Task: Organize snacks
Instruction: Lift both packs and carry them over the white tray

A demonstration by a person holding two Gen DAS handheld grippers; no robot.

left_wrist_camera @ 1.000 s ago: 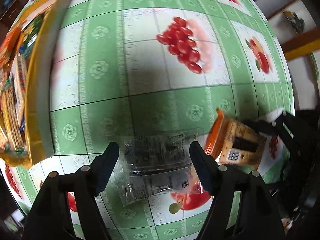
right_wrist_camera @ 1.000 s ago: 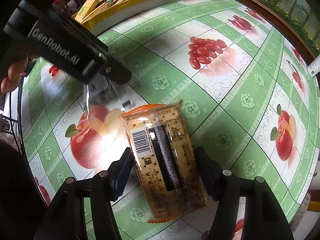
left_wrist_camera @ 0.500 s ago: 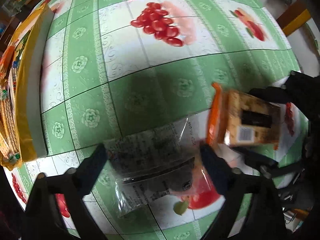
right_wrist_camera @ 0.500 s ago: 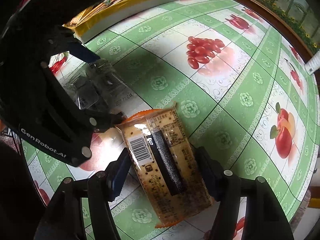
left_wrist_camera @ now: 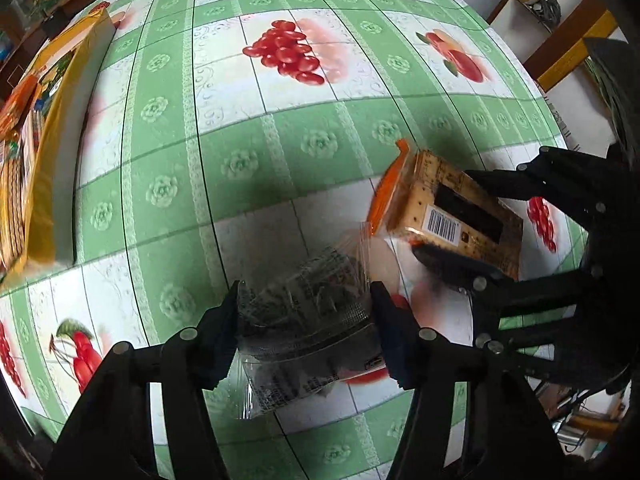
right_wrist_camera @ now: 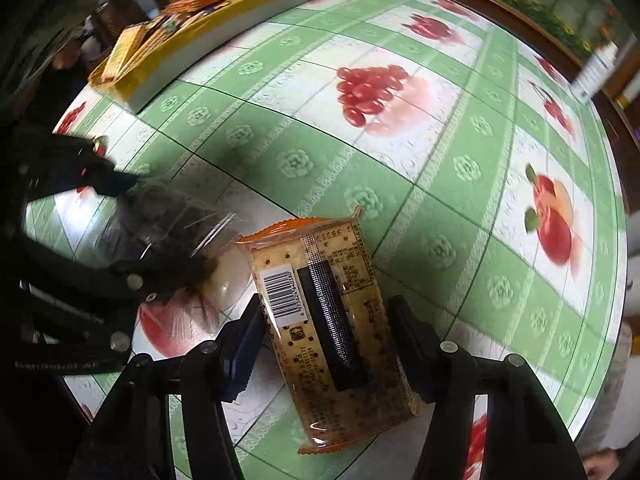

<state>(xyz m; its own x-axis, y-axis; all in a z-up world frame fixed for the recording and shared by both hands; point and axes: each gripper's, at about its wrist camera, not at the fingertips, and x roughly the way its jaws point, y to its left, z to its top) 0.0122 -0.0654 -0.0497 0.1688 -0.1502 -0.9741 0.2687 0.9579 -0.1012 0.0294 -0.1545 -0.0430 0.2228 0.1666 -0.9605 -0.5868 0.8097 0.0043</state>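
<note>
Now my left gripper (left_wrist_camera: 304, 312) pinches the clear packet (left_wrist_camera: 308, 320) and my right gripper (right_wrist_camera: 324, 332) clamps the cracker pack (right_wrist_camera: 332, 312), both seemingly bound for the yellow tray (right_wrist_camera: 208, 32).

Counter (left_wrist_camera: 248, 152) w/ green fruit-print cloth; yellow tray (left_wrist_camera: 44, 184) of snacks on it at far left edge.

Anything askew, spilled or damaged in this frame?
Nothing spilled or torn. The clear packet is squeezed and crumpled between the left gripper's fingers. The cracker pack sits slightly skewed in the right gripper, whose fingers flank it; contact is unclear. The yellow tray of snacks looks orderly.
</note>
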